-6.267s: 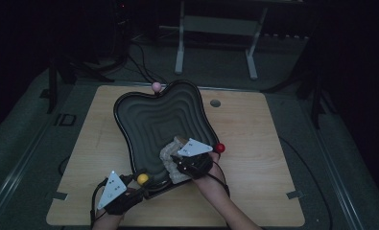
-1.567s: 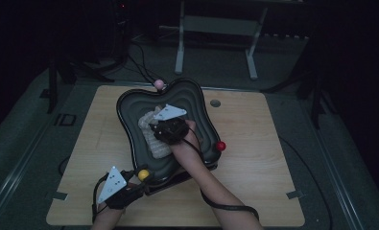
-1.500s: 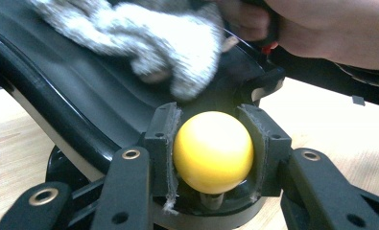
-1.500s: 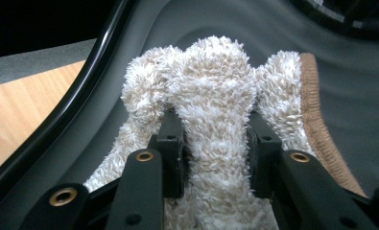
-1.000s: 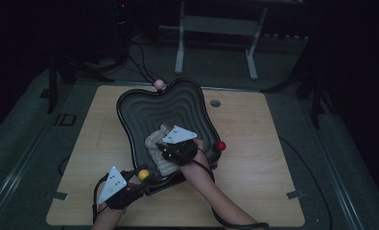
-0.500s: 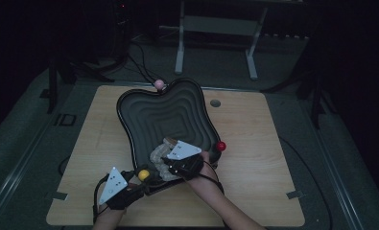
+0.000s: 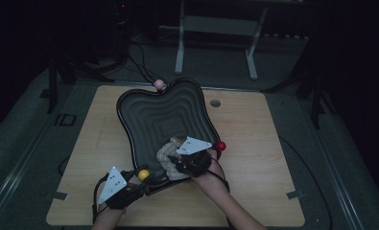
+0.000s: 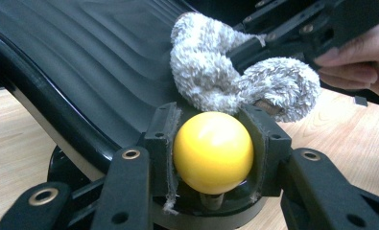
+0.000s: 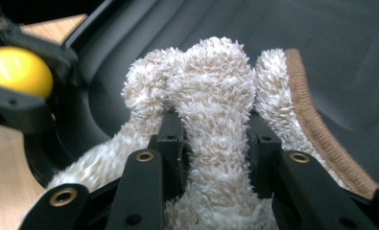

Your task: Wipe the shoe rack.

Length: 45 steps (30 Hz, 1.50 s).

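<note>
A black wavy tray (image 7: 144, 110) with stepped ridges lies on the wooden table (image 7: 259, 143). Its near corner carries a yellow ball knob (image 7: 143, 175) (image 8: 212, 151), and my left gripper (image 7: 138, 181) (image 8: 211, 153) is shut on that knob. A fluffy beige cloth (image 7: 165, 158) (image 9: 216, 110) rests in the tray's near part. My right gripper (image 7: 175, 163) (image 9: 215, 143) is shut on a fold of the cloth and presses it against the tray floor. In the left gripper view the cloth (image 8: 225, 76) sits just behind the yellow knob.
A red ball knob (image 7: 220, 146) sticks out at the tray's right edge and a pink one (image 7: 159, 84) at its far edge. A small round grey disc (image 7: 215, 103) lies on the table right of the tray. Metal stand legs (image 7: 180, 52) rise behind the table.
My right gripper has dragged the cloth from the tray's middle toward its near edge, close to the yellow knob. The left gripper has kept still on the knob.
</note>
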### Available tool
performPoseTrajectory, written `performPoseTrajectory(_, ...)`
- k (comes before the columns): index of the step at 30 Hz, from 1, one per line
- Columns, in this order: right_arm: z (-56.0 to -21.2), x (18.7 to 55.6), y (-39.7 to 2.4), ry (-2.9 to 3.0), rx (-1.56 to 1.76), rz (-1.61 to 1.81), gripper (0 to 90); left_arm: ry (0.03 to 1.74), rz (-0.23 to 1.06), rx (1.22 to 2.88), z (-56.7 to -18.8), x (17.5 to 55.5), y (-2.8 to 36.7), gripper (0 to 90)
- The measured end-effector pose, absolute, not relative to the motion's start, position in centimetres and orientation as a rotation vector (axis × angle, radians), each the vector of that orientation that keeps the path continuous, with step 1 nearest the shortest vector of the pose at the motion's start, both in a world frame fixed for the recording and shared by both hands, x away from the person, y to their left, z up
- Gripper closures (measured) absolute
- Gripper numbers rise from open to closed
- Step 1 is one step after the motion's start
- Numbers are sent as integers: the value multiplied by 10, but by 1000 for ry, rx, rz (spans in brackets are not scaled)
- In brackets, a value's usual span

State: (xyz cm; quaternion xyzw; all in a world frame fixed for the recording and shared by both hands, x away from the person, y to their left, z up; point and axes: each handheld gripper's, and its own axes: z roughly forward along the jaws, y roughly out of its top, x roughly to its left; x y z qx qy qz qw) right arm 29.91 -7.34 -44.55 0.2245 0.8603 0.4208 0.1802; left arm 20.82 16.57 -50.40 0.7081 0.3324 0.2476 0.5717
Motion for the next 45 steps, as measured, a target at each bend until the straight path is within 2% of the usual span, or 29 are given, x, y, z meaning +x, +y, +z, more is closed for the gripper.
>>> performPoseTrajectory(3, -434, 305, -74, 2413, 651, 1247, 657, 774, 582, 1666, -504, 208, 166, 592)
performPoseTrajectory(9, -389, 325, -61, 2308, 649, 1342, 656, 770, 572, 1667, -504, 209, 167, 592)
performPoseTrajectory(10, -373, 337, -50, 2278, 639, 1359, 656, 771, 571, 1665, -504, 209, 167, 592)
performPoseTrajectory(17, -343, 373, -17, 2228, 677, 1383, 653, 771, 557, 1659, -504, 210, 168, 592)
performPoseTrajectory(22, -345, 401, 3, 2245, 702, 1272, 652, 772, 565, 1657, -504, 209, 167, 592)
performPoseTrajectory(27, -369, 415, 12, 2249, 742, 1150, 653, 777, 567, 1659, -504, 209, 167, 592)
performPoseTrajectory(45, -380, 395, 31, 2283, 677, 1170, 646, 766, 573, 1672, -504, 209, 167, 593)
